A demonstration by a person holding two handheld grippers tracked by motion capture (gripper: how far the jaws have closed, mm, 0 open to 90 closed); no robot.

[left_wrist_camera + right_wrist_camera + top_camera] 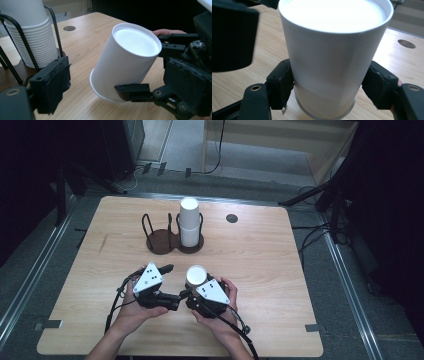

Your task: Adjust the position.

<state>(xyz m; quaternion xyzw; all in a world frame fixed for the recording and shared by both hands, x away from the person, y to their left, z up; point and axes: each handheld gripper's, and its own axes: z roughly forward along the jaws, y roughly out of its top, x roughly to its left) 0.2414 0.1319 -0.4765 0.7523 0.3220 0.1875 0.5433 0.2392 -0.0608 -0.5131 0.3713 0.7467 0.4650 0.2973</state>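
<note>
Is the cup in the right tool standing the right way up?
No, the cup is upside down: its closed base faces up and its rim points down toward the table.

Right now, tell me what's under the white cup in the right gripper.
The white cup, upside down and pinched by the right gripper, has bare wooden table beneath its rim in the left gripper view. Its inside is hidden by its walls.

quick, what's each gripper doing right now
left gripper: open, holding nothing
right gripper: shut on the upside-down white cup
</note>
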